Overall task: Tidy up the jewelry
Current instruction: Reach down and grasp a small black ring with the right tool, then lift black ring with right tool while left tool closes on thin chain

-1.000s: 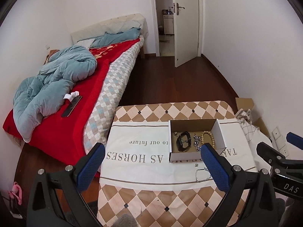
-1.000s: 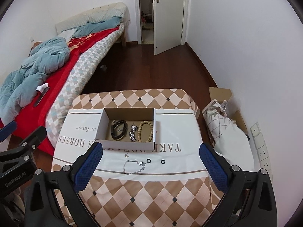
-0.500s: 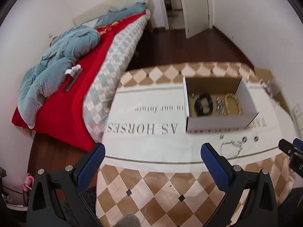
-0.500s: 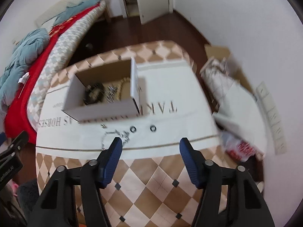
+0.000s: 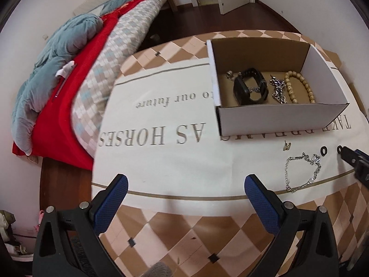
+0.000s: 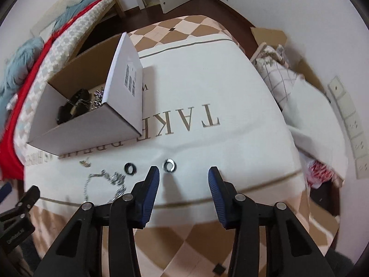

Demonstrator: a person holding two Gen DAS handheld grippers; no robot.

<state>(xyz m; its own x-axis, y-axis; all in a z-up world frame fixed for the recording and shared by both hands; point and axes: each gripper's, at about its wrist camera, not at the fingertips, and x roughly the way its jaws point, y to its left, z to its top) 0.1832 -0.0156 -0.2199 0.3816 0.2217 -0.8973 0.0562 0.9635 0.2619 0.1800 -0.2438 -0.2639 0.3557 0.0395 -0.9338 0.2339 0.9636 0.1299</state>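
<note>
A white cardboard box stands on the cream cloth and holds a black watch, a silver chain and a wooden bead bracelet. In front of it lie a silver chain bracelet, a small earring, a dark ring and a shiny ring. My right gripper hovers just this side of the shiny ring, its jaws closing with nothing between them. My left gripper is open over bare cloth, left of the chain bracelet.
The table has a brown-and-pink diamond cover. A bed with red sheet and blue quilt stands to its left. Bags and a cardboard box lie on the floor at the right by the wall.
Both grippers have dropped toward the table and tilted down, so the box and jewelry look much closer. The right gripper's jaws have narrowed from wide open.
</note>
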